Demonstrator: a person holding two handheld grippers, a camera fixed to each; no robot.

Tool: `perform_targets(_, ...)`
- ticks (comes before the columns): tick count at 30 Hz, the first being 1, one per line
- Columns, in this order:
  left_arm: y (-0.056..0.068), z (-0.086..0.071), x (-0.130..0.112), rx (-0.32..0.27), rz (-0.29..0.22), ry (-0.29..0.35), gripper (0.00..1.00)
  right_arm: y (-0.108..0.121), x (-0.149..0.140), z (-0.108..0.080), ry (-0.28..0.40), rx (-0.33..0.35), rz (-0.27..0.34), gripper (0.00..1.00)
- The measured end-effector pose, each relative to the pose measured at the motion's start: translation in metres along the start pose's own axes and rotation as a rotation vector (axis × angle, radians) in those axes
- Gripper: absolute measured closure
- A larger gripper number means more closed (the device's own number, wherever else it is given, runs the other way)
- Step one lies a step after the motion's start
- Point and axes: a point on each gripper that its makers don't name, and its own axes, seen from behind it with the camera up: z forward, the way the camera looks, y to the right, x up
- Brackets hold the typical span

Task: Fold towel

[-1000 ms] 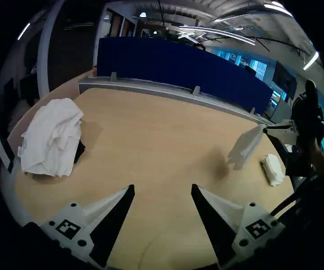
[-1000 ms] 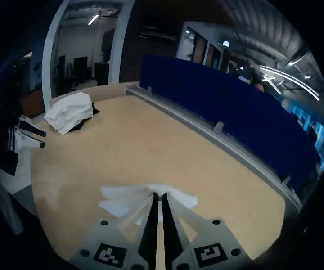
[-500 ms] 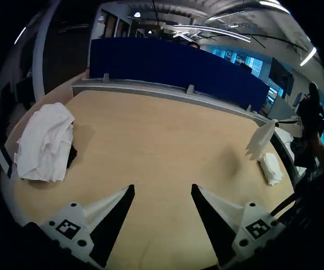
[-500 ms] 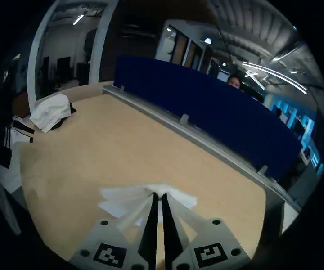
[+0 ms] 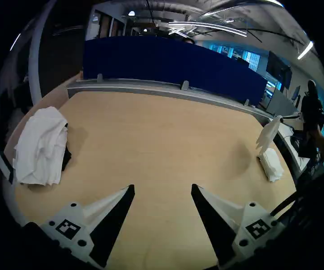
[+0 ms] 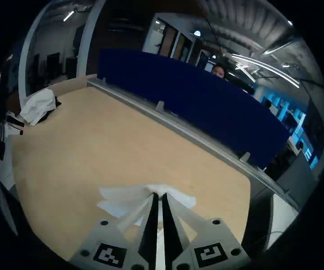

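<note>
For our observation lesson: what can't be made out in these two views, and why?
Left gripper view: the dark thing under the towel pile, mostly covered by it.
Right gripper view: how the held towel hangs, hidden behind the right gripper.
Left gripper view: the folded towel far off, too small to count layers.

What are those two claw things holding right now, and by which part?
The right gripper is shut on a white towel, pinching a bunched bit at its top while the rest hangs down. The left gripper is open and holds nothing.
</note>
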Motion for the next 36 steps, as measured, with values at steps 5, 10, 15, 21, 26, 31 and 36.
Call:
perform_targets(5, 0.006, 0.002, 0.002, 0.0, 0.012, -0.004, 0.07, 0.023, -0.011, -0.002, -0.022, -0.019, -0.005, 0.95)
perform_targets(10, 0.012, 0.005, 0.002, -0.002, 0.018, -0.01, 0.07, 0.037, -0.02, -0.003, -0.034, -0.032, 0.003, 0.95)
perform_targets(15, 0.019, 0.006, 0.003, -0.008, 0.029, -0.014, 0.06, 0.045, -0.03, -0.005, -0.044, -0.037, 0.018, 0.95)
perform_targets(21, 0.026, 0.008, 0.004, -0.014, 0.037, -0.017, 0.07, 0.051, -0.052, -0.015, -0.07, -0.05, 0.032, 0.95)
perform_targets(26, 0.031, 0.01, 0.002, -0.018, 0.046, -0.021, 0.07, 0.054, -0.086, -0.03, -0.109, -0.07, 0.062, 0.95)
perform_targets(31, 0.035, 0.011, -0.001, -0.022, 0.054, -0.028, 0.07, 0.051, -0.133, -0.044, -0.169, -0.088, 0.111, 0.95)
perform_targets(36, 0.039, 0.013, -0.005, -0.025, 0.059, -0.037, 0.07, 0.047, -0.179, -0.053, -0.228, -0.104, 0.178, 0.95)
